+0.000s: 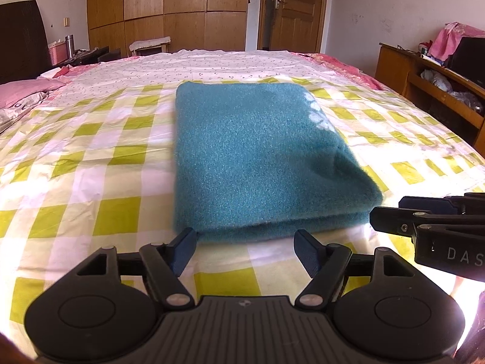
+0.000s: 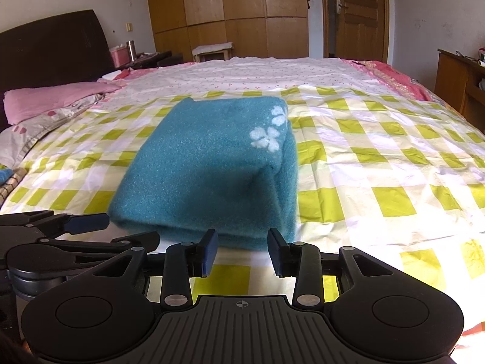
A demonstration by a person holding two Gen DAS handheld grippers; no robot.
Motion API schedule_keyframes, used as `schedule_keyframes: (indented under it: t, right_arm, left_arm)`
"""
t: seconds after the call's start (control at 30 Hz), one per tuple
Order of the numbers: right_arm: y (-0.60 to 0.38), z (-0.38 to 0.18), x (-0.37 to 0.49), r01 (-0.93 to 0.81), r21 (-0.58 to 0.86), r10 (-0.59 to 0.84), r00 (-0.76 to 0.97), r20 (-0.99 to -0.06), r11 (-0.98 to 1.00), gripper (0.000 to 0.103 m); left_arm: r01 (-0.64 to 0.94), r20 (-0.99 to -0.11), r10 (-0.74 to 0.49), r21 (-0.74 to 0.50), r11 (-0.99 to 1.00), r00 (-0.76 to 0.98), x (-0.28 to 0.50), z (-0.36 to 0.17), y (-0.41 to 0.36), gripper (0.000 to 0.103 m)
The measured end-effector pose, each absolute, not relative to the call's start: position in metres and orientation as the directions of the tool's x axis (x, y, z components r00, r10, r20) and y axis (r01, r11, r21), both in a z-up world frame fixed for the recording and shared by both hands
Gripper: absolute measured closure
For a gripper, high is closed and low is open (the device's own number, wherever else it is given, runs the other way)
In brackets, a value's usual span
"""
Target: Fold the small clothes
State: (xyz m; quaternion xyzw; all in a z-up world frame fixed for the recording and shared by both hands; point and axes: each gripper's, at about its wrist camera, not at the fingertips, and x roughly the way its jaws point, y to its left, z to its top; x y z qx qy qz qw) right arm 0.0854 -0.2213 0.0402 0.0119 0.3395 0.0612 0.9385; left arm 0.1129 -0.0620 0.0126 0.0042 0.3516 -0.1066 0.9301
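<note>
1. Two grippers are seen just short of a folded teal cloth (image 1: 257, 157) lying on the checked sheet (image 1: 100, 163).
2. Left gripper (image 1: 247, 250): fingers wide apart, nothing held.
3. Right gripper (image 2: 242, 253): fingers apart, nothing clamped.

Right black two-finger gripper (image 1: 391, 212) cut off by the left wrist frame's right edge, only its fingers and "DAS" lettering show. Left black two-finger gripper (image 2: 103, 227) clipped at the right wrist frame's left edge. Folded teal fleece garment (image 2: 209, 176) motion-blurred at its edges. Clutter on the wooden shelf unit (image 1: 424, 72) too small to identify.
</note>
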Motion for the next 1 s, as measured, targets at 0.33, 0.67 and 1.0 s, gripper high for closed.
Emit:
schedule_keyframes:
  t: [0.33, 0.67, 1.0]
  right_arm:
    - [-0.215, 0.034, 0.078, -0.105, 0.047, 0.110, 0.751, -0.652, 0.993, 0.066]
    - [-0.213, 0.028, 0.073, -0.104, 0.052, 0.113, 0.741, -0.662, 0.993, 0.066]
    - [-0.214, 0.025, 0.068, -0.098, 0.064, 0.115, 0.736, -0.667, 0.993, 0.066]
  left_arm:
    - [0.177, -0.667, -0.181, -0.075, 0.981, 0.722, 0.105, 0.005, -0.056, 0.020]
    - [0.186, -0.671, -0.189, -0.077, 0.979, 0.717, 0.097, 0.003, -0.056, 0.018]
    - [0.185, -0.681, -0.187, -0.077, 0.980, 0.708, 0.091, 0.006, -0.058, 0.018]
